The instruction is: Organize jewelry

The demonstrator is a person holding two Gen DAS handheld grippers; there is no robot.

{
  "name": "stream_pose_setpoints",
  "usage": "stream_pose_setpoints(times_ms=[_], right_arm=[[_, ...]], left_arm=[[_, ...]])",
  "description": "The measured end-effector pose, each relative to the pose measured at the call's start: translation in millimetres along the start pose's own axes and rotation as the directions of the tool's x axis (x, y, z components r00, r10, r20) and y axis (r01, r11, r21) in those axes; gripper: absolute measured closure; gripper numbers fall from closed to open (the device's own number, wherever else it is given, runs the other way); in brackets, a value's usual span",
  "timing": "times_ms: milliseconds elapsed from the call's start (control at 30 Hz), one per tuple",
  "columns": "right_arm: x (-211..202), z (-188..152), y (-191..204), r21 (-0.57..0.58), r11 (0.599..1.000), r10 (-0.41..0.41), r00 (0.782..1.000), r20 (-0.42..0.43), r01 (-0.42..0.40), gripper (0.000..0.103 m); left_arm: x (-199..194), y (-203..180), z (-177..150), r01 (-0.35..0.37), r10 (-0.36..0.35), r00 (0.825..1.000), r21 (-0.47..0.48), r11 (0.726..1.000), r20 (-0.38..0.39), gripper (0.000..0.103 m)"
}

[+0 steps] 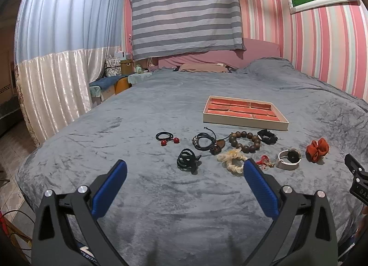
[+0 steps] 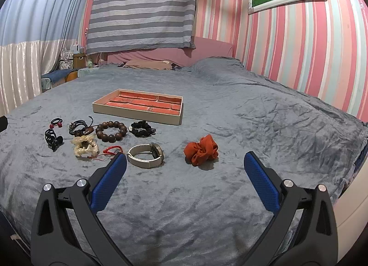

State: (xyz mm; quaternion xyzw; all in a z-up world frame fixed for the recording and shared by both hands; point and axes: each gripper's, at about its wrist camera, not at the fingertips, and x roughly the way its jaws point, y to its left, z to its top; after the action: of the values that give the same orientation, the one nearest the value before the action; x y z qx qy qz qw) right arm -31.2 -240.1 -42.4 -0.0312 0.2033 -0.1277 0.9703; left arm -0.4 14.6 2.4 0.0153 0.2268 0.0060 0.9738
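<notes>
A cream jewelry tray [image 1: 243, 122] [image 2: 138, 111] with red compartments lies on the grey bed. In front of it lie a wooden bead bracelet [image 1: 245, 142] [image 2: 111, 131], black scrunchie [image 1: 267, 136] [image 2: 140, 129], black cord bracelet [image 1: 204, 143], red-bead hair tie [image 1: 166, 138], black claw clip [image 1: 187, 159] [image 2: 52, 139], cream scrunchie [image 1: 232, 159] [image 2: 84, 145], red string [image 1: 264, 161], white-strap watch [image 1: 288, 159] [image 2: 146, 155] and orange scrunchie [image 1: 317, 150] [image 2: 201, 150]. My left gripper [image 1: 185, 168] is open and empty, short of the clip. My right gripper [image 2: 185, 161] is open and empty, short of the orange scrunchie.
The grey blanket [image 1: 161, 197] covers the whole bed. A striped cloth [image 1: 184, 11] hangs at the headboard. Curtains [image 1: 57, 59] and bedside clutter stand at the left. The pink striped wall [image 2: 310, 47] runs along the right.
</notes>
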Motion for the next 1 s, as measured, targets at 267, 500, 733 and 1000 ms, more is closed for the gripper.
stream_pose_setpoints(times_ms=[267,500,733,1000], right_arm=[[-0.5,1.1,-0.7,-0.001,1.0,0.0,1.0,-0.002,0.0,0.004],[-0.2,1.3,-2.2,0.003,1.0,-0.006,1.0,-0.002,0.006,0.004],[1.2,0.2,-4.1,0.008,1.0,-0.011,1.0,-0.007,0.011,0.004],[2.8,-0.8,-3.3,0.009,1.0,-0.012,1.0,-0.014,0.012,0.004]], left_arm=[[3.5,0.1,-1.8,-0.003,0.003,1.0,0.005,1.0,-0.002,0.004],[2.9,-1.2,0.1,-0.003,0.003,1.0,0.008,1.0,-0.002,0.004],[3.7,-2.5,0.4,-0.002,0.002,1.0,0.007,1.0,-0.009,0.004],[5.8,-1.0,-1.1,-0.004,0.005,1.0,0.005,1.0,-0.011,0.004]])
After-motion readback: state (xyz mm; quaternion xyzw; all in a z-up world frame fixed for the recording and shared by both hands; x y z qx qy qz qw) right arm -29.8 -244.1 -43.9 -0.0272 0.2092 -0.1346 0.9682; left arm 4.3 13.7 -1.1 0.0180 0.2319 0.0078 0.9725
